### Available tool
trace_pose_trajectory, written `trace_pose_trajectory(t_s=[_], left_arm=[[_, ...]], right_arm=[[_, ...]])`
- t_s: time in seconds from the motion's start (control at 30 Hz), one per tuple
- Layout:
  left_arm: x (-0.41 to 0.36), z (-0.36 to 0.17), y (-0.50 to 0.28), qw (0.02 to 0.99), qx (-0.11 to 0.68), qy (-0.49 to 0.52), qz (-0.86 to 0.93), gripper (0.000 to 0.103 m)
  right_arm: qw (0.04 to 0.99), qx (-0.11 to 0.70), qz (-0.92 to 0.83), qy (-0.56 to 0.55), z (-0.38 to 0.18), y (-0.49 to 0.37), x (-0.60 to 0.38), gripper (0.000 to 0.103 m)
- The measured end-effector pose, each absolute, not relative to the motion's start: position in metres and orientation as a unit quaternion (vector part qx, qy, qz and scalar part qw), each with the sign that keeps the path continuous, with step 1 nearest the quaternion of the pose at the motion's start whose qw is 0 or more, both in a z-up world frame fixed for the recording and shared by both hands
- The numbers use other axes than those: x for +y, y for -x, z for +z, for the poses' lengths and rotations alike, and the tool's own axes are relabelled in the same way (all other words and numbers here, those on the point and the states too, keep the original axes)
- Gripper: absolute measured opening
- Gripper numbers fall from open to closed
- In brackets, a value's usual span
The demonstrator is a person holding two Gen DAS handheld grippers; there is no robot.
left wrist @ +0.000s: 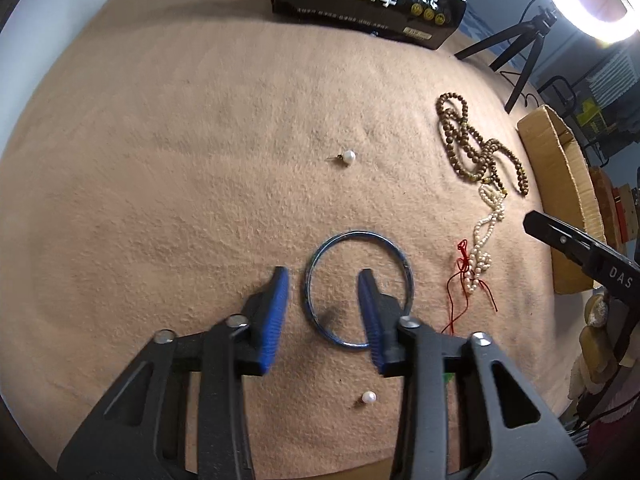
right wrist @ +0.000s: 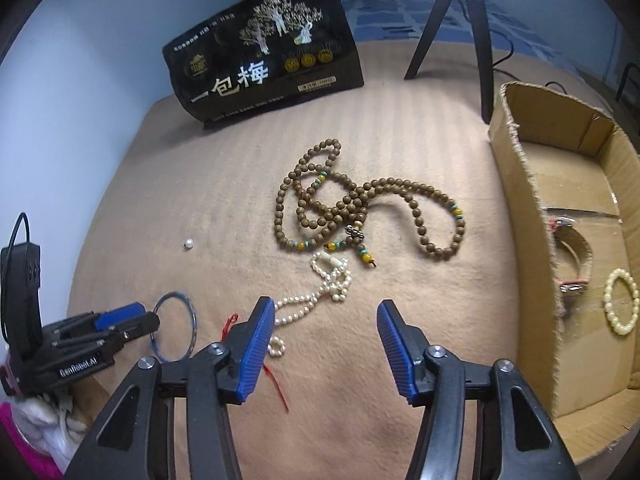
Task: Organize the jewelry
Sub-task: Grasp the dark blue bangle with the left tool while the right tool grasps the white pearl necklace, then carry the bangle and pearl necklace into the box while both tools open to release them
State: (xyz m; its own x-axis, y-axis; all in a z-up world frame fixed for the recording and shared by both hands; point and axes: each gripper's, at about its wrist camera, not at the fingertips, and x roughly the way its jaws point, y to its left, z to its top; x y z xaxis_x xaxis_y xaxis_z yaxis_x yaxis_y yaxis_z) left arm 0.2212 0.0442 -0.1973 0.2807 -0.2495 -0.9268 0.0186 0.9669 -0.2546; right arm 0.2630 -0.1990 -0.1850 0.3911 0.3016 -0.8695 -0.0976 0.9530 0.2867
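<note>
Left claw [left wrist: 324, 280]: jaws apart, straddling the near-left rim of the blue bangle [left wrist: 357, 288], unpinched. Pearl strand [right wrist: 316, 300], right of bangle: right claw [right wrist: 326, 312] apart, empty above it. Cardboard box [right wrist: 520, 208] farthest right. Step, likely: picking up; next, close and carry boxward.

A thin blue bangle [left wrist: 357, 289] lies flat on the tan blanket [left wrist: 180, 184], with two loose pearl studs apart from it, one [left wrist: 347, 156] farther out and one [left wrist: 369, 397] nearer. To its right a long strand of brown wooden beads [right wrist: 360, 204] with yellow and turquoise spacers lies in tangled loops, and just beside it a doubled string of small white pearls [right wrist: 320, 296] trails down to a red cord [right wrist: 276, 380]. Inside the open cardboard box [right wrist: 532, 240] lie a pale yellow bead bracelet [right wrist: 621, 306] and a strap-like band [right wrist: 572, 256].
</note>
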Motion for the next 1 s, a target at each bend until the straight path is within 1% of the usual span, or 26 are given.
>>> trace_pose_trajectory(t_s=[0.1,0.17,0.23,0.33,0.43,0.6,0.67,0.77,0.83,0.87,1.0], left_arm=[[0.04,-0.202,-0.223,0.793,0.596,0.088,-0.087,0.032],[0.037,-0.206,-0.225,0.793,0.598,0.079,-0.087,0.028],[0.038,-0.208,-0.226,0.793,0.598,0.074,-0.086,0.023],[0.04,-0.211,-0.228,0.794,0.597,0.076,-0.083,0.014],[0.041,-0.213,-0.231,0.795,0.596,0.076,-0.081,0.008],[0.039,-0.214,-0.231,0.798,0.593,0.07,-0.081,0.005],[0.039,-0.214,-0.232,0.798,0.592,0.069,-0.082,0.005],[0.04,-0.213,-0.231,0.798,0.592,0.075,-0.083,0.003],[0.042,-0.213,-0.231,0.798,0.592,0.079,-0.083,0.002],[0.045,-0.212,-0.23,0.797,0.592,0.081,-0.083,0.002],[0.048,-0.208,-0.228,0.799,0.59,0.085,-0.082,0.002]], right_arm=[[0.823,0.548,0.112,-0.099,-0.192,-0.27,-0.194,0.052],[0.819,0.555,0.104,-0.102,-0.197,-0.274,-0.193,0.05],[0.815,0.562,0.096,-0.104,-0.202,-0.277,-0.192,0.046],[0.81,0.571,0.083,-0.108,-0.209,-0.281,-0.191,0.045],[0.81,0.572,0.079,-0.104,-0.212,-0.286,-0.187,0.045],[0.813,0.571,0.073,-0.087,-0.215,-0.291,-0.175,0.044],[0.818,0.568,0.067,-0.065,-0.217,-0.294,-0.167,0.04],[0.824,0.561,0.064,-0.045,-0.218,-0.295,-0.161,0.026],[0.826,0.558,0.064,-0.043,-0.218,-0.295,-0.162,0.007],[0.826,0.557,0.067,-0.048,-0.218,-0.296,-0.164,0.006],[0.827,0.554,0.076,-0.063,-0.215,-0.293,-0.171,0.005]])
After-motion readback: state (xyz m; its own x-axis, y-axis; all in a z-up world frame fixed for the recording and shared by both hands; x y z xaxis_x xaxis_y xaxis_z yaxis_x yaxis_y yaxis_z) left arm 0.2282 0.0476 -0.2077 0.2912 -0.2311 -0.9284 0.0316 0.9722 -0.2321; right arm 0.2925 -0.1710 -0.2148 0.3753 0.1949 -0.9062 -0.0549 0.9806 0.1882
